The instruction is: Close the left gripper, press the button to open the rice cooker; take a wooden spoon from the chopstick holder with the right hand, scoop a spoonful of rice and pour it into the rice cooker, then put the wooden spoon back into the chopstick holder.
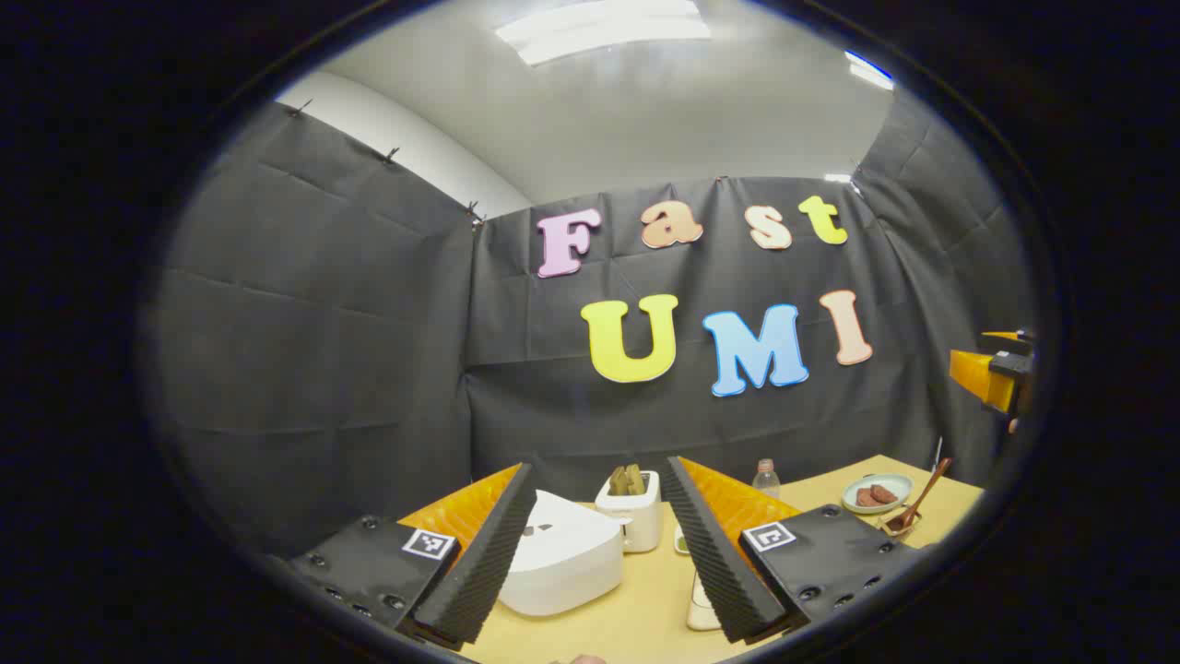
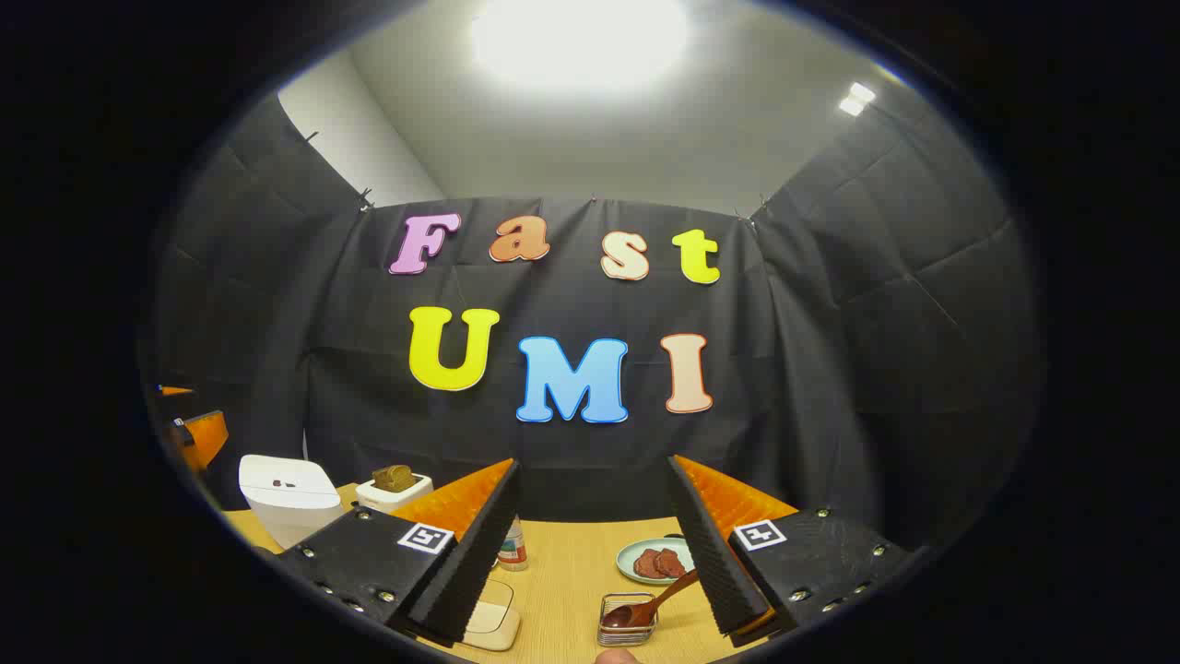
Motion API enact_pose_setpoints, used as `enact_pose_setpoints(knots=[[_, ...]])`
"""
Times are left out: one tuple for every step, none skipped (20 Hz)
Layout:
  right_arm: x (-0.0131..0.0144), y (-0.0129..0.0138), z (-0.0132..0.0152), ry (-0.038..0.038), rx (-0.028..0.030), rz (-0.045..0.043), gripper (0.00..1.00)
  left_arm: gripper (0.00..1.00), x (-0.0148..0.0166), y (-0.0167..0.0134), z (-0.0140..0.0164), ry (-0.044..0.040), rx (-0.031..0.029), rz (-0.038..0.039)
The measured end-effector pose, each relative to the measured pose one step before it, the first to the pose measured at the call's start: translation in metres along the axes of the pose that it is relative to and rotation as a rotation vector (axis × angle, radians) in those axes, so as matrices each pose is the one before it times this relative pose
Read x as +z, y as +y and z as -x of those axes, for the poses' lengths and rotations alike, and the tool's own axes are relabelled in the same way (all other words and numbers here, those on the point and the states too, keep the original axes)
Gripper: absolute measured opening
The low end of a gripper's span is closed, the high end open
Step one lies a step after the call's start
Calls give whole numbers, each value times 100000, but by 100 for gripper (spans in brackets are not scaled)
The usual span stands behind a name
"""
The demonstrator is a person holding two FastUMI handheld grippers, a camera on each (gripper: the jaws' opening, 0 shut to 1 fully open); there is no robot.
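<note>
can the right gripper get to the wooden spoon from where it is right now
Probably yes. In the right gripper view the right gripper is open, and the wooden spoon rests in the chopstick holder just ahead between its fingers, with nothing in the way.

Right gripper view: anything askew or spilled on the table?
Nothing spilled. The wooden spoon leans at a slant in the clear holder, handle toward the plate. The rice cooker sits closed, and the right gripper is open, holding nothing.

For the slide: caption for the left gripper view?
Open hand-held gripper faces the closed rice cooker on the table.
</note>
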State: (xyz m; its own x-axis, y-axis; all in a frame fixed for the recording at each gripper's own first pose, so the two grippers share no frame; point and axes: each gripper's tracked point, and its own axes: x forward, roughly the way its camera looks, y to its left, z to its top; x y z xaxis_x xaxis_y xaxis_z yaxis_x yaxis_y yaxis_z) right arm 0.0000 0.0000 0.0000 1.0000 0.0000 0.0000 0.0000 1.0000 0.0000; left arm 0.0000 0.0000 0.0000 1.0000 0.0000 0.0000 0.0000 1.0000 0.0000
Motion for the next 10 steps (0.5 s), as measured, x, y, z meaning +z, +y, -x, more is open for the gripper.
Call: enact_pose_setpoints(knots=[[-27,-6,-135,21,143,-24,95,91,-160,-214,-135,693,-223,-493],[18,105,-67,84,307,-281,95,91,1,-51,-72,367,42,-507],[142,58,41,-676,179,-424,95,91,156,-105,-97,-88,114,-306],[323,15,-10,-1038,230,-130,95,100,168,91,-127,-518,356,-79],[65,-20,3,-649,86,134,95,98,354,56,-91,-484,150,-65],[78,-128,18,-412,-207,59,95,98,156,24,1,-377,165,-46],[-68,-85,69,-58,-174,-188,95,98,248,-6,10,-487,-40,222],[-54,-101,58,366,-297,-331,95,98,28,-26,63,-311,-122,210],[-156,-136,53,271,-365,31,95,98,208,99,-122,-368,23,134],[-218,-231,34,439,-597,273,95,98,4,-21,69,-574,-192,167]])
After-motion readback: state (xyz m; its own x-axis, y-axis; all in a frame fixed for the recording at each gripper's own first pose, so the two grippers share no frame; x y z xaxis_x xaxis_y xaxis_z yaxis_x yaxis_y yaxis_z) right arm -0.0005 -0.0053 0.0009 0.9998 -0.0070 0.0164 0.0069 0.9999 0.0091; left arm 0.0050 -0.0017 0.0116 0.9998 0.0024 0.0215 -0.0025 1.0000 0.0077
